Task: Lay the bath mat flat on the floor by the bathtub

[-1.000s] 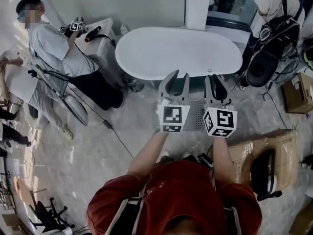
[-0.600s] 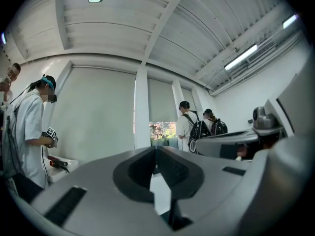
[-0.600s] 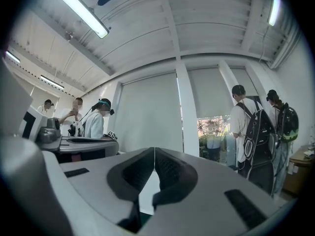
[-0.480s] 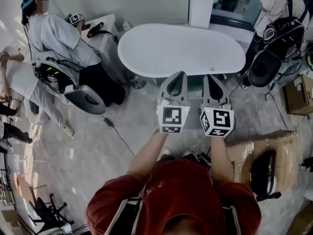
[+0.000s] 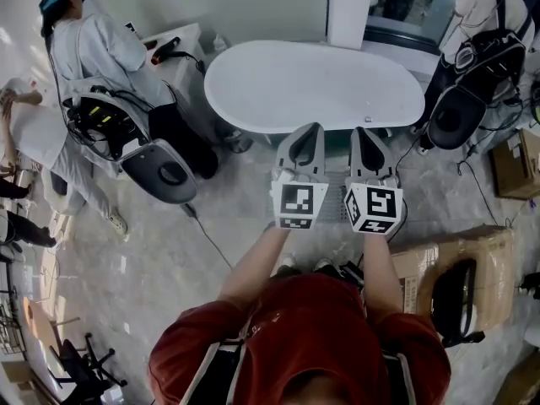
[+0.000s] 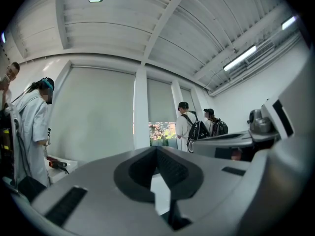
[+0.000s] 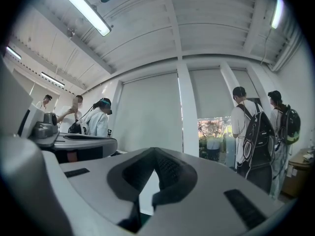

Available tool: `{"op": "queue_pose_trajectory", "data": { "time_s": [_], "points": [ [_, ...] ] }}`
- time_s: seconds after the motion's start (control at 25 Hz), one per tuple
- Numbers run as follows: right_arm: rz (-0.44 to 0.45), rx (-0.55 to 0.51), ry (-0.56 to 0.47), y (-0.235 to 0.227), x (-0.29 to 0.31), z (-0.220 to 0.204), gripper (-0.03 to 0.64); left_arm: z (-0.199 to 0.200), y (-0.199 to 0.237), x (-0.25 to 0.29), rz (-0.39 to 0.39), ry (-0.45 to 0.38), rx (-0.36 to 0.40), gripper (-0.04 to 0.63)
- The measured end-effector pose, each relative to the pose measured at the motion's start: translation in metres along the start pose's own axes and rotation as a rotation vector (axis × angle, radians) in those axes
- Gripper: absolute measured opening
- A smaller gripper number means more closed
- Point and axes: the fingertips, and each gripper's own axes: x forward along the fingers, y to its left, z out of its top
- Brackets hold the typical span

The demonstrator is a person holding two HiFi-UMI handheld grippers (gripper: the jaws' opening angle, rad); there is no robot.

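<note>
I hold the left gripper (image 5: 307, 132) and right gripper (image 5: 365, 135) level and side by side, jaws pressed together on nothing, because the grey bath mat (image 5: 336, 195) beneath them seems to lie flat on the floor just beside the white bathtub (image 5: 312, 87).

Bathtub (image 5: 314, 87): plain white.
Bath mat (image 5: 337, 194): grey, fine grid pattern.
Floor (image 5: 160, 260): pale, marbled grey.
Left gripper (image 5: 309, 130): grey, with black-and-white square markers.
Right gripper (image 5: 366, 133): the same grey, with black-and-white markers.
Shirt (image 5: 304, 336): dark red.
Cardboard box (image 5: 513, 160): brown.
</note>
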Motion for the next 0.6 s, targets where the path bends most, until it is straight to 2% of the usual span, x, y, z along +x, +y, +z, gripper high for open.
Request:
{"op": "queue_pose_trajectory", "data": {
  "time_s": [0.6],
  "points": [
    [-0.015,-0.006,0.0,-0.013,0.005,0.0,0.009,-0.001,0.002,0.009,0.01,0.003,0.0,0.012]
  ]
}}
